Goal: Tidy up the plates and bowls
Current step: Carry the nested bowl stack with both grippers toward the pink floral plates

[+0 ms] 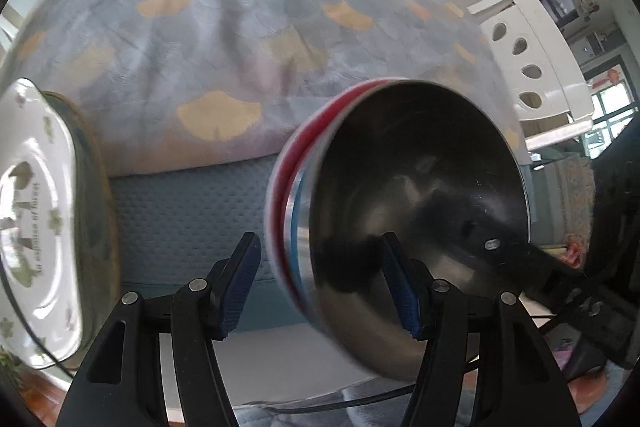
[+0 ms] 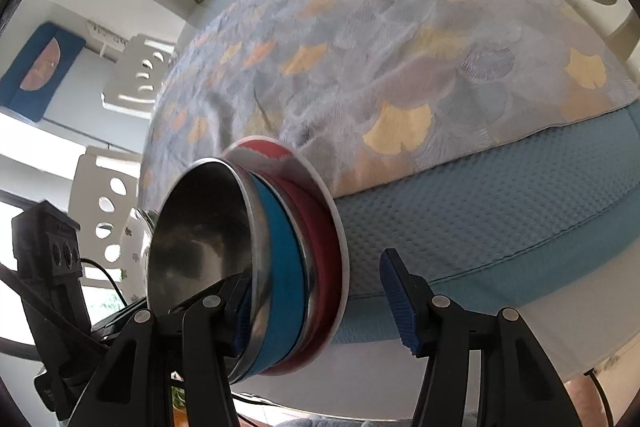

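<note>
Bowl stack (image 1: 400, 219): steel bowl over blue and red bowls, tilted, carried above near table edge (image 2: 520, 227). Gripped across rim from both sides: left gripper (image 1: 320, 283) on its left rim, right gripper (image 2: 316, 303) on right. Jaws part-open, straddling stack rim; actual pad contact unclear. White plate (image 1: 36, 219) far left.

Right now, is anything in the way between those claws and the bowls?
Nothing visible. The stack of bowls already sits between the jaws of the left gripper and the right gripper, each with one finger inside the steel bowl.
</note>
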A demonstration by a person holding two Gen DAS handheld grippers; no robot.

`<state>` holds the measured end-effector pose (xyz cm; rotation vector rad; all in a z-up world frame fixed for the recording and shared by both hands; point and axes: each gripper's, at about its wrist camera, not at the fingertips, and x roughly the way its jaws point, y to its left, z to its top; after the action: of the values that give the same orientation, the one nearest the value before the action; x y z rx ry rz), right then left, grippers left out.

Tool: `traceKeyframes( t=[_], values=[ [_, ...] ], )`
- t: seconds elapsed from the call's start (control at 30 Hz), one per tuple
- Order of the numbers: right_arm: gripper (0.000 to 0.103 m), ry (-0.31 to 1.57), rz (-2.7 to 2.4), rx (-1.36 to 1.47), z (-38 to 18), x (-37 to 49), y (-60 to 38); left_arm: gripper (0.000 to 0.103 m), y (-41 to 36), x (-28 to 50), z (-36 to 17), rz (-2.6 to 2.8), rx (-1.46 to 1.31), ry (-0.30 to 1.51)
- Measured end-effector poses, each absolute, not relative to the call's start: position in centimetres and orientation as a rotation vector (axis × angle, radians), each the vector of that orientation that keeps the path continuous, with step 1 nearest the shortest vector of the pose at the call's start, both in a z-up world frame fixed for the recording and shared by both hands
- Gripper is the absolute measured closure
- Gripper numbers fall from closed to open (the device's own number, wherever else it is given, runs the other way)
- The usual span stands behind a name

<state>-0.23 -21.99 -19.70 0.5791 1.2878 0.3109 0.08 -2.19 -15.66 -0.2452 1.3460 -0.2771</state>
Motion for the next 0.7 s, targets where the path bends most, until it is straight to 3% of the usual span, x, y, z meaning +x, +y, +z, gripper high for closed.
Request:
traceKeyframes(
  t=[0.5,0.57,0.7],
  values=[
    [0.04,1.329,0.403,0.741,-22.9,0.9,-21.6,0.04,-1.0,0.5,-16.9,-0.363,-0.373,1.343],
    [0.04,1.324,0.412,0.735,-22.9,1.1,-21.4,0.047,-1.1,0.4,-16.7,-0.374,-0.37,1.335],
    [0.042,1.311,0.437,0.722,-22.7,1.2,-21.0,0.05,-1.4,0.1,-16.3,-0.374,-0.338,1.313]
  ],
)
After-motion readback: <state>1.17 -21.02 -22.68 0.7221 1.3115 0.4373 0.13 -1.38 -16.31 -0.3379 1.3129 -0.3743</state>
